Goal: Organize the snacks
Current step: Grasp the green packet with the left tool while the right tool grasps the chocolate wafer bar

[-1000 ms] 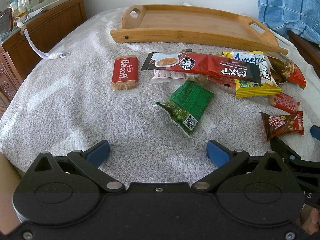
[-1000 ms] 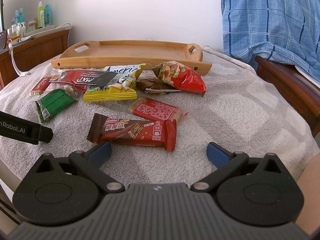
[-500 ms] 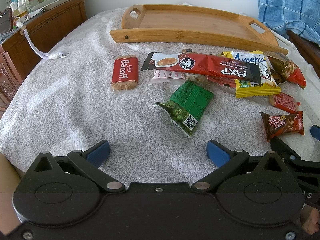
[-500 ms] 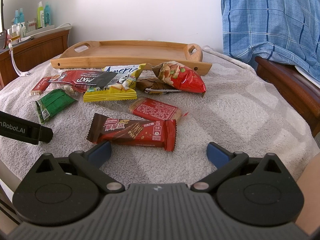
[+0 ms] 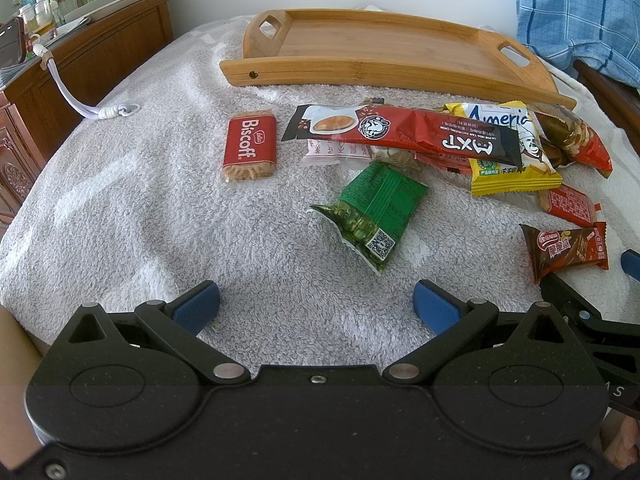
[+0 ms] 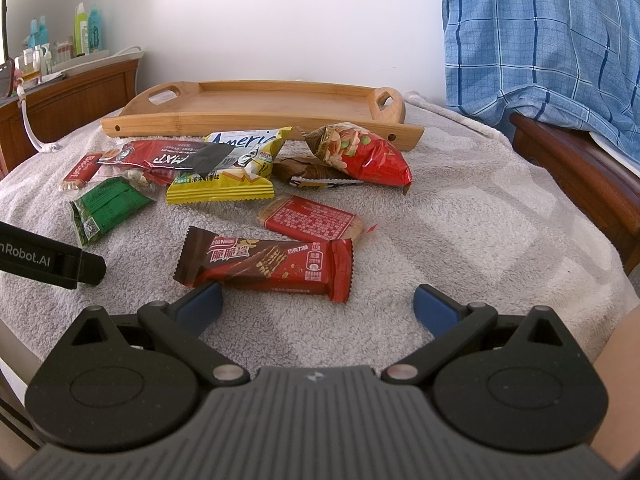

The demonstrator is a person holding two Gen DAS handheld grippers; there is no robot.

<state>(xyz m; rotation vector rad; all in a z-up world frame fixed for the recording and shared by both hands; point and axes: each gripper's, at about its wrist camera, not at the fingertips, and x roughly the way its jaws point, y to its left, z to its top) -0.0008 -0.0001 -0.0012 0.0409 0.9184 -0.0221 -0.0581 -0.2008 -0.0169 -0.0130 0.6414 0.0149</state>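
Several snack packets lie on a grey towel in front of an empty wooden tray (image 5: 384, 46) (image 6: 260, 102). Nearest my left gripper (image 5: 316, 306), which is open and holds nothing, is a green pea packet (image 5: 374, 208) (image 6: 106, 204). A red Biscoff biscuit (image 5: 250, 146), a long red coffee sachet (image 5: 404, 134) and a yellow packet (image 5: 508, 152) lie farther back. My right gripper (image 6: 318, 306) is open just short of a brown-and-red wafer bar (image 6: 266, 266) (image 5: 568, 246). A red biscuit pack (image 6: 312, 220) and a red nut bag (image 6: 360, 152) lie beyond it.
A wooden cabinet (image 5: 80, 64) with bottles stands at the left, with a white cable (image 5: 108, 110) trailing onto the towel. Blue checked cloth (image 6: 552, 40) hangs at the right over a wooden edge (image 6: 576, 168). The left gripper's body (image 6: 44, 258) shows at the right view's left side.
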